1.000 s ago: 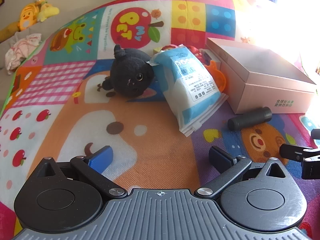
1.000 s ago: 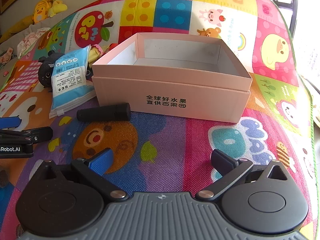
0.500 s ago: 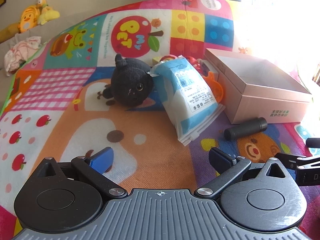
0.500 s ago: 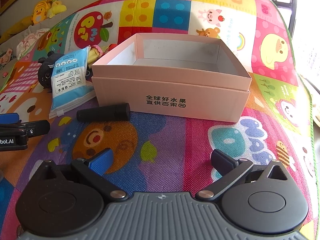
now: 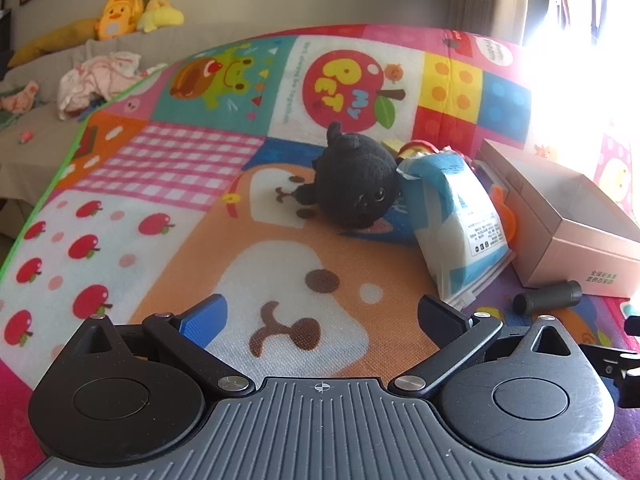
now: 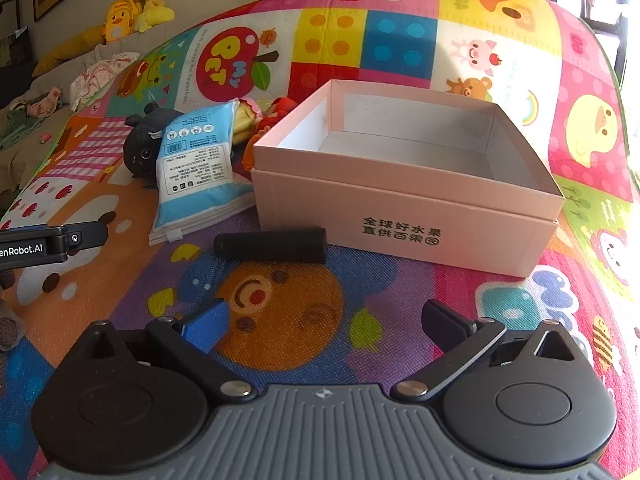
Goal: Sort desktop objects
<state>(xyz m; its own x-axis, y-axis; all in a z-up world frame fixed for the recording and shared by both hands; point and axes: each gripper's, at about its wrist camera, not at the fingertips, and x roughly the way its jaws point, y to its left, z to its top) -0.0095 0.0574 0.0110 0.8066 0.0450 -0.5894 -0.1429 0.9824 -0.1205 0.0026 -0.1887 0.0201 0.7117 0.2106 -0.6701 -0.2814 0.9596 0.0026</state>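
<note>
An open pink box (image 6: pixel 408 196) stands on the colourful play mat, empty inside; it also shows in the left wrist view (image 5: pixel 560 220). A black cylinder (image 6: pixel 272 245) lies in front of the box, seen too in the left wrist view (image 5: pixel 548 297). A blue-and-white packet (image 5: pixel 456 224) leans on a black plush cat (image 5: pixel 352 184); both also show in the right wrist view, the packet (image 6: pixel 196 172) and the cat (image 6: pixel 144 144). My left gripper (image 5: pixel 320 316) is open and empty, well short of the cat. My right gripper (image 6: pixel 324 320) is open and empty, short of the cylinder.
Red, yellow and orange toys (image 6: pixel 272 116) lie partly hidden between the packet and the box. The left gripper's body (image 6: pixel 48 242) shows at the left edge of the right wrist view. A sofa with yellow plush toys (image 5: pixel 128 12) and crumpled clothes (image 5: pixel 100 80) lies beyond the mat.
My left gripper has turned left and tilted up, so the cat, packet and box slid right in its view. My right gripper has barely moved. Both stay open.
</note>
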